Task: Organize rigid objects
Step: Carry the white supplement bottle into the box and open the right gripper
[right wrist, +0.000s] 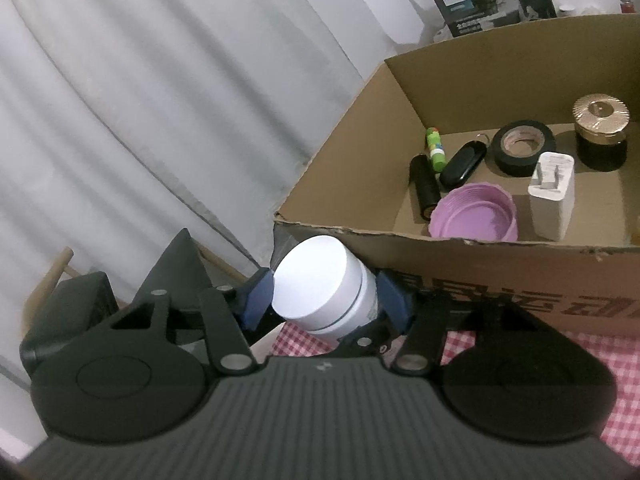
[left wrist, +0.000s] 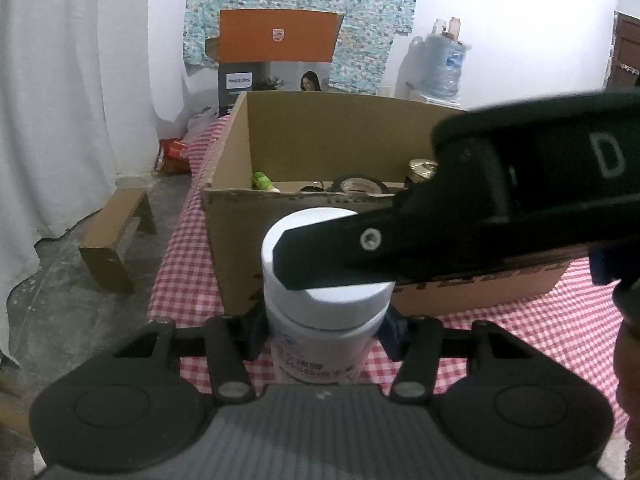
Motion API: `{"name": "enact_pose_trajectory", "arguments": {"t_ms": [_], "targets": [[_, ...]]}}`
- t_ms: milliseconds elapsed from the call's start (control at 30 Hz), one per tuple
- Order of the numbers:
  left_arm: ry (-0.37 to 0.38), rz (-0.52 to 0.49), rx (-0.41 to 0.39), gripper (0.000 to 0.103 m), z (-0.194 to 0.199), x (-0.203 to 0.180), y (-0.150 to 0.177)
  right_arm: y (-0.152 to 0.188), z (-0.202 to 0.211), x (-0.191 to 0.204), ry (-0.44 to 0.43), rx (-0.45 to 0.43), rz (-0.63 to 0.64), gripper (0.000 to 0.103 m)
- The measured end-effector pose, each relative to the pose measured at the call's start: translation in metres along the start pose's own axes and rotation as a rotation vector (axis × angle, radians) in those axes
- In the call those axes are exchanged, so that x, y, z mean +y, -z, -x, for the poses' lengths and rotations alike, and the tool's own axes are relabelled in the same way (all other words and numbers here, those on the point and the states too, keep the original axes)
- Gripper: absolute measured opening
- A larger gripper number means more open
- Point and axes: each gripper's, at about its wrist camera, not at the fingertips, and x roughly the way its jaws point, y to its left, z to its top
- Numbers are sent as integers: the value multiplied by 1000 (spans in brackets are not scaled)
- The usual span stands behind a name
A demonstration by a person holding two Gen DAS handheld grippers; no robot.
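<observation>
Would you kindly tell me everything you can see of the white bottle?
The white bottle looks like plastic, with a wide smooth cap and a printed label below. It stands on the checked cloth before the box. Both grippers close on it: left at the body, right at the cap.

"PHILIPS" reads on the dark appliance carton (right wrist: 460,4) beyond the table's far edge; "D" marks the right gripper (left wrist: 608,154).

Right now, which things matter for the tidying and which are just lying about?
In play: white bottle, gripped by both tongs, left and right; cardboard box with tape roll, purple lid.
Lying about: curtain, water jug, wooden bench.
</observation>
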Motion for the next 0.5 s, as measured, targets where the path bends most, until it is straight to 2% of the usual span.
{"name": "enact_pose_trajectory", "arguments": {"t_ms": [500], "targets": [[70, -111, 34, 54, -7, -56, 1, 18, 57, -29, 69, -54, -64, 57]]}}
